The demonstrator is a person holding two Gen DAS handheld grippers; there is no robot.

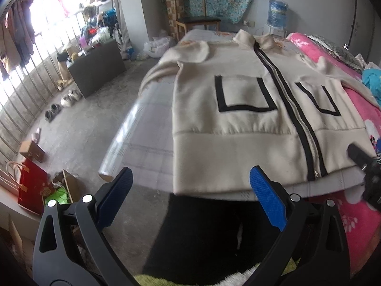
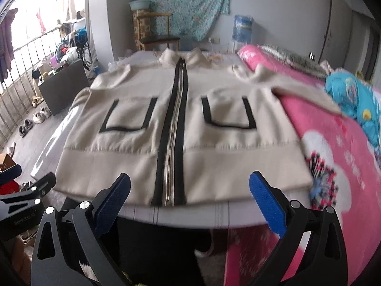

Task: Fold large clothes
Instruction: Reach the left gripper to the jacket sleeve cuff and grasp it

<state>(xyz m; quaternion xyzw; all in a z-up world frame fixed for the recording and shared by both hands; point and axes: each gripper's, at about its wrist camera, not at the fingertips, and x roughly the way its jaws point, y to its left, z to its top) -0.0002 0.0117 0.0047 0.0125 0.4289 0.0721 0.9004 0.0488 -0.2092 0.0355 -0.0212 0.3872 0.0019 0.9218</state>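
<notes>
A cream zip-up jacket (image 1: 238, 124) (image 2: 133, 162) with a black-edged zipper and two black-outlined pockets lies flat, front up, on the bed, hem toward me and collar at the far end. Its right sleeve drapes over the pink blanket (image 2: 333, 157); its left sleeve hangs at the bed's left edge. My left gripper (image 1: 191, 178) is open and empty, hovering just short of the hem's left corner. Also open and empty, my right gripper (image 2: 190, 186) sits in front of the hem near the zipper's bottom end. The right gripper's tip (image 1: 362, 159) shows in the left wrist view.
The bed (image 1: 147, 140) has a pale checked sheet. A pink blanket (image 1: 357, 109) and blue cloth (image 2: 354, 102) lie along its right side. On the floor at left are shoes (image 1: 69, 99), a dark box (image 1: 95, 66), a red bag (image 1: 31, 186) and railing. A wooden chair (image 2: 157, 35) stands beyond.
</notes>
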